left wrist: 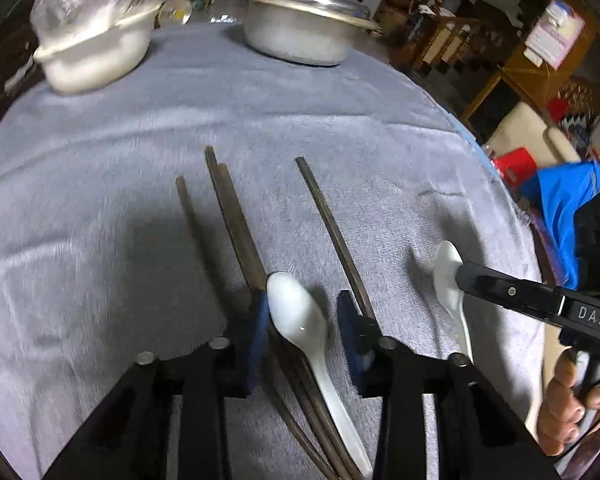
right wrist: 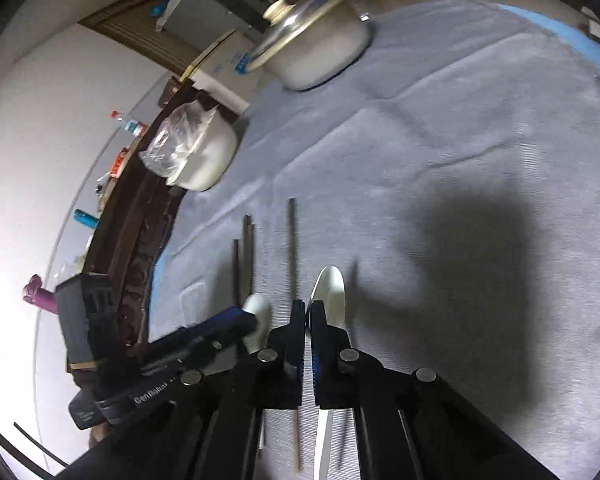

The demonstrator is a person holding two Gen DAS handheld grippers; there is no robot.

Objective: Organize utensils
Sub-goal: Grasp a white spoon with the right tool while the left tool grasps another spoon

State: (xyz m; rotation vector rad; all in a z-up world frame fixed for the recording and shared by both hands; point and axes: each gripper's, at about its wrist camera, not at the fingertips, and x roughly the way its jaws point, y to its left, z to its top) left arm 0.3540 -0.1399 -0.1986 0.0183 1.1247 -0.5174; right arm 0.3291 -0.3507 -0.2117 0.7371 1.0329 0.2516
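On the grey cloth [left wrist: 100, 152] lie several dark chopsticks [left wrist: 236, 224] [right wrist: 292, 248] and two white ceramic spoons. My left gripper [left wrist: 303, 330] hangs over the first spoon [left wrist: 296, 316], whose bowl sits between the blue pads [left wrist: 350, 328] with a gap on the right side; the jaws are open. Its handle rests across a chopstick pair. My right gripper [right wrist: 308, 314] is shut, and the left rim of the second spoon [right wrist: 332, 292] [left wrist: 446, 272] runs into the slit between its pads. In the right wrist view the left gripper [right wrist: 244, 322] covers part of the first spoon [right wrist: 260, 306].
A lidded metal pot [left wrist: 300, 28] [right wrist: 316, 52] and a white dish with a plastic bag [left wrist: 96, 48] [right wrist: 200, 156] stand at the far side. The table edge drops off to the right [left wrist: 512, 208]. A person's hand [left wrist: 568, 408] holds the right gripper's handle.
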